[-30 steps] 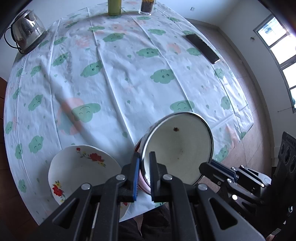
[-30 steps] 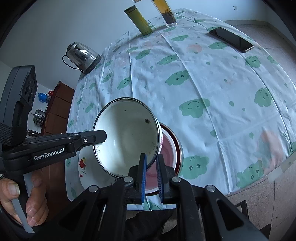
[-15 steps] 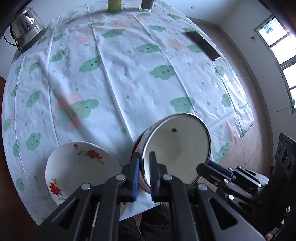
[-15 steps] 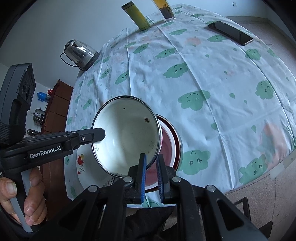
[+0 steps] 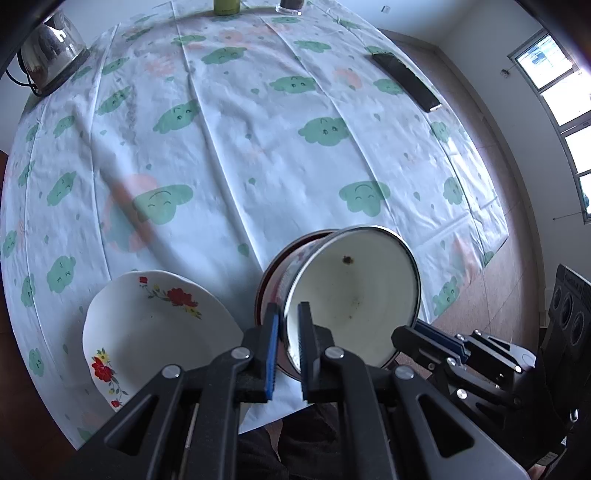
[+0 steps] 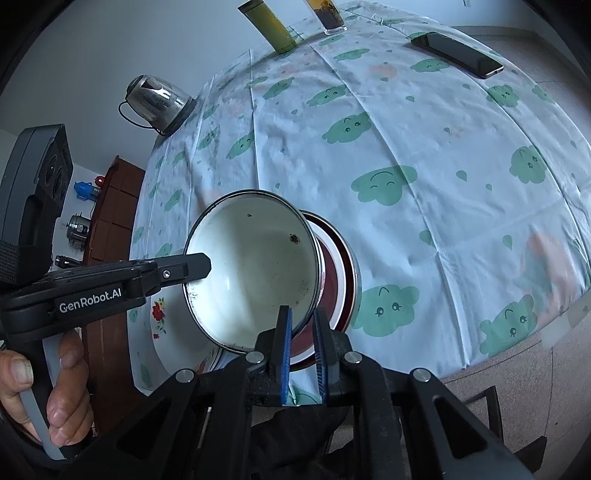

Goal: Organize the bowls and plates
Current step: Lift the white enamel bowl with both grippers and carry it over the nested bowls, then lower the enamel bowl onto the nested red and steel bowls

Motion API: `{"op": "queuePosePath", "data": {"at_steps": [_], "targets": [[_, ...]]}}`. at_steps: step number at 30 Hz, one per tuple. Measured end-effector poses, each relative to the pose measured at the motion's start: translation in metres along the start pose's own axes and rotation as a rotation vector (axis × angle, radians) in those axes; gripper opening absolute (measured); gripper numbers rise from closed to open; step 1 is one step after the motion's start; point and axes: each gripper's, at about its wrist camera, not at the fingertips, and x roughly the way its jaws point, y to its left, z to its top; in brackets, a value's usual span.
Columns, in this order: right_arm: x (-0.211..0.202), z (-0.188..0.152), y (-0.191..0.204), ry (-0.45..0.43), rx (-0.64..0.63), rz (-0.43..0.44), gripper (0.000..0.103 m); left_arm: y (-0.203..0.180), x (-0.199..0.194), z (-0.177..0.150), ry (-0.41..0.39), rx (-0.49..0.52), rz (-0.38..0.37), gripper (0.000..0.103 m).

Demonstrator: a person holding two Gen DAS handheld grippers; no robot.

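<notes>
A white enamel bowl (image 5: 354, 295) with a metal rim hangs tilted over the table's near edge, its mouth turned toward me. My left gripper (image 5: 288, 332) is shut on its left rim. My right gripper (image 6: 302, 332) is shut on the bowl (image 6: 255, 273) at its right rim. Just behind and under the bowl lies a red-rimmed plate (image 6: 343, 273), mostly hidden. Left of it a white plate with red flowers (image 5: 155, 332) rests on the cloud-print tablecloth (image 5: 258, 147). The right gripper (image 5: 424, 332) also shows in the left wrist view.
A steel kettle (image 5: 51, 55) stands at the far left corner. A black phone (image 5: 406, 81) lies at the far right. A green bottle (image 6: 269, 26) and a glass (image 6: 328, 14) stand at the far edge. A hand (image 6: 55, 387) holds the left gripper's handle.
Both grippers keep their hold on the tilted bowl. The views have only drifted slightly.
</notes>
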Motion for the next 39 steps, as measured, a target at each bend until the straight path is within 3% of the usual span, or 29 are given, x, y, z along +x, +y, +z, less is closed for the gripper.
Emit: {"op": "queuePosePath", "data": {"at_steps": [39], "targets": [[0.010, -0.007, -0.003, 0.025, 0.003, -0.006, 0.015, 0.002, 0.024, -0.005, 0.066, -0.001, 0.012, 0.006]]}}
